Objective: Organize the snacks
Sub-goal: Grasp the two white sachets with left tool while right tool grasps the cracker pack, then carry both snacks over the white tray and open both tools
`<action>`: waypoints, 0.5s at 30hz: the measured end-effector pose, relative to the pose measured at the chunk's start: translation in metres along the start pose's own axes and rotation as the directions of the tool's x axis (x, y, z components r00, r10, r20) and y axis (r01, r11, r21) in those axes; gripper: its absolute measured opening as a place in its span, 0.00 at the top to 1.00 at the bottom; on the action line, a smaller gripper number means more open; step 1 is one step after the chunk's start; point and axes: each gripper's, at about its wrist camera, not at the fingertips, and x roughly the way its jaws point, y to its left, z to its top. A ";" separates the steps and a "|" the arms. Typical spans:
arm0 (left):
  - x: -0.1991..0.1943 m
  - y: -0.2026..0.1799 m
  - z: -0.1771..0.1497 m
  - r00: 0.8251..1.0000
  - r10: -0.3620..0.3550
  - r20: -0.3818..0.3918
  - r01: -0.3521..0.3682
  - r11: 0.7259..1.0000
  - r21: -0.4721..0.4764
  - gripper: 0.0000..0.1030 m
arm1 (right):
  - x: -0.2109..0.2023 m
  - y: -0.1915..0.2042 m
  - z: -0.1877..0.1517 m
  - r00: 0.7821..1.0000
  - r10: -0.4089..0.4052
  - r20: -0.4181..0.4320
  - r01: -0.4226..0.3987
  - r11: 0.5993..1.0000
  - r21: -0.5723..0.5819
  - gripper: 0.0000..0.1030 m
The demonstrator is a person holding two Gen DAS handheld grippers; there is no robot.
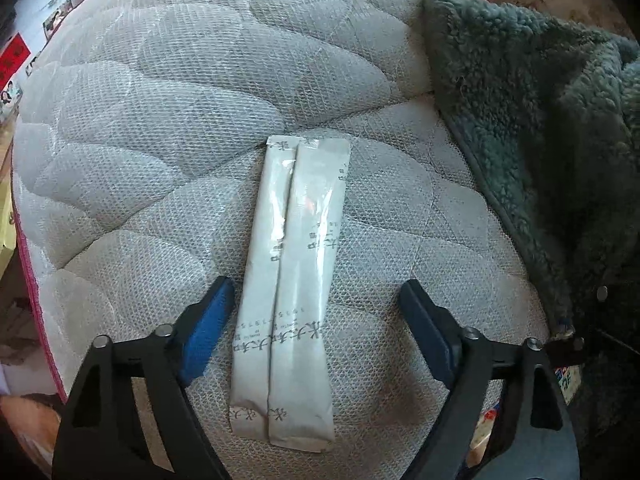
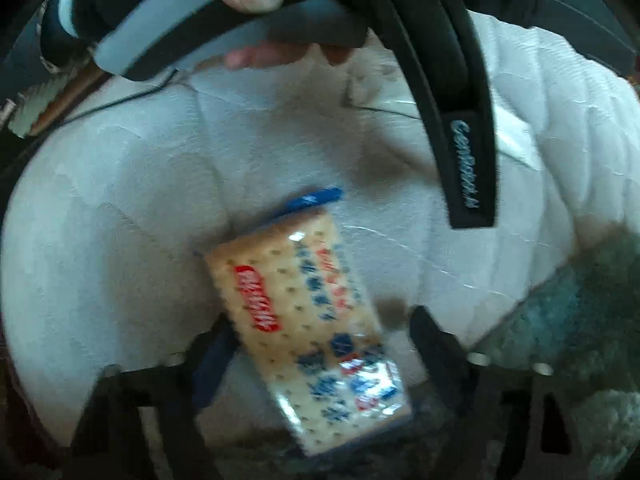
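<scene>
Two long white stick packets (image 1: 292, 280) lie side by side on the quilted mattress (image 1: 160, 128), lengthwise between the fingers of my left gripper (image 1: 316, 296). That gripper is open and hovers over them, fingers apart from the packets. In the blurred right wrist view a cracker packet (image 2: 304, 332) with red and blue print lies on the mattress (image 2: 120, 200) between the spread fingers of my right gripper (image 2: 320, 332), which is open. The left gripper's black body and strap (image 2: 460, 140) and the hand holding it fill the top of that view.
A grey-green fleece blanket (image 1: 540, 140) covers the mattress's right side and shows at the lower right in the right wrist view (image 2: 560, 312). The mattress's pink-trimmed edge (image 1: 28, 272) runs down the left, with floor clutter beyond.
</scene>
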 end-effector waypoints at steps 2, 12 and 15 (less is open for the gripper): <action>-0.009 0.006 -0.007 1.000 0.014 0.023 -0.014 1.000 -0.027 0.64 | -0.004 0.001 -0.003 1.000 -0.003 0.015 0.003 1.000 0.017 0.39; -0.056 0.027 -0.073 0.999 0.012 0.038 -0.006 0.990 -0.139 0.68 | -0.038 0.038 -0.023 0.995 -0.042 0.095 0.017 0.967 0.254 0.48; -0.077 0.035 -0.109 0.999 0.044 0.033 -0.036 0.981 -0.193 0.68 | -0.049 0.056 -0.028 0.987 -0.098 0.127 0.053 0.946 0.318 0.48</action>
